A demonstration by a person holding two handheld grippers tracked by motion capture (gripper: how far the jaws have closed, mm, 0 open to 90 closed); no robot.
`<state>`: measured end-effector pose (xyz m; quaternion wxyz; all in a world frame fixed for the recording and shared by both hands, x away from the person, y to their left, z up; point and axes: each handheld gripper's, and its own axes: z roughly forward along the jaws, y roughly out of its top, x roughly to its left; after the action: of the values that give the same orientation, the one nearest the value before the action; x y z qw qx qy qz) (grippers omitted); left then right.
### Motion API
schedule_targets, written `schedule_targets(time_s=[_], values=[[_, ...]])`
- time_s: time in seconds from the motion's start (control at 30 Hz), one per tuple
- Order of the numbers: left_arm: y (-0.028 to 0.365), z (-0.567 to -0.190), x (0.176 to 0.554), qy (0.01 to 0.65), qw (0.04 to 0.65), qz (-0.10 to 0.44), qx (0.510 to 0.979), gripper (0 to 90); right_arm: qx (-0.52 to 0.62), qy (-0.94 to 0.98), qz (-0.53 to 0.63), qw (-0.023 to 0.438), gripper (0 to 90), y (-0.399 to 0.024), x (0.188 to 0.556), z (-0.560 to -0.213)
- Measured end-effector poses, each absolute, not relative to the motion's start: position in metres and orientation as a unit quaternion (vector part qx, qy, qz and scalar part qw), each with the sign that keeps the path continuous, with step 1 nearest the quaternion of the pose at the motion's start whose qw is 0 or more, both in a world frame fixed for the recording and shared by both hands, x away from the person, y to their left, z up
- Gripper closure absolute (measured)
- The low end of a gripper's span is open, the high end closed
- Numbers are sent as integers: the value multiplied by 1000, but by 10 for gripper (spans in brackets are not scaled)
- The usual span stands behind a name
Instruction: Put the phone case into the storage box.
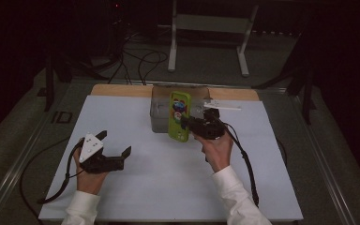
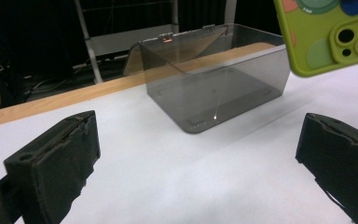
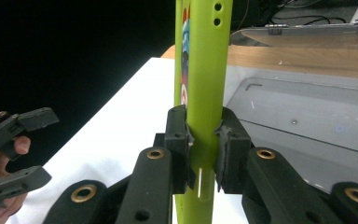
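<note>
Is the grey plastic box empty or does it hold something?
Empty: through the clear walls of the grey plastic box its bare floor shows; the green phone case is outside, clamped in the right claw.

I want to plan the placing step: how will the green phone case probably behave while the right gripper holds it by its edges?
The green phone case probably flexes little: clamped at its edges in the right gripper, it stands straight. It looks thin and hollow, so likely light. Its smooth sides may slip or pivot between the pads if it bumps the clear box.

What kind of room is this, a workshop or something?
Probably a recording lab: a dark room, a table covered in white paper, cables trailing on the floor, and a person working a hand-held black claw gripping a green phone case.
</note>
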<state>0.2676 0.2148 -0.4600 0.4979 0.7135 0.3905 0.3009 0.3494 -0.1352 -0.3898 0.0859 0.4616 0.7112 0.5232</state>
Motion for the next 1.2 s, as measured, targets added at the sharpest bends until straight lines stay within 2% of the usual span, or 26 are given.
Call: schedule_targets(time_s=[0.63, 1.2], values=[[249, -488, 250, 438, 471, 307, 701, 0, 475, 720, 499, 83, 777, -141, 360, -386], [252, -496, 251, 447, 460, 312, 700, 0, 489, 721, 482, 89, 777, -148, 375, -371]])
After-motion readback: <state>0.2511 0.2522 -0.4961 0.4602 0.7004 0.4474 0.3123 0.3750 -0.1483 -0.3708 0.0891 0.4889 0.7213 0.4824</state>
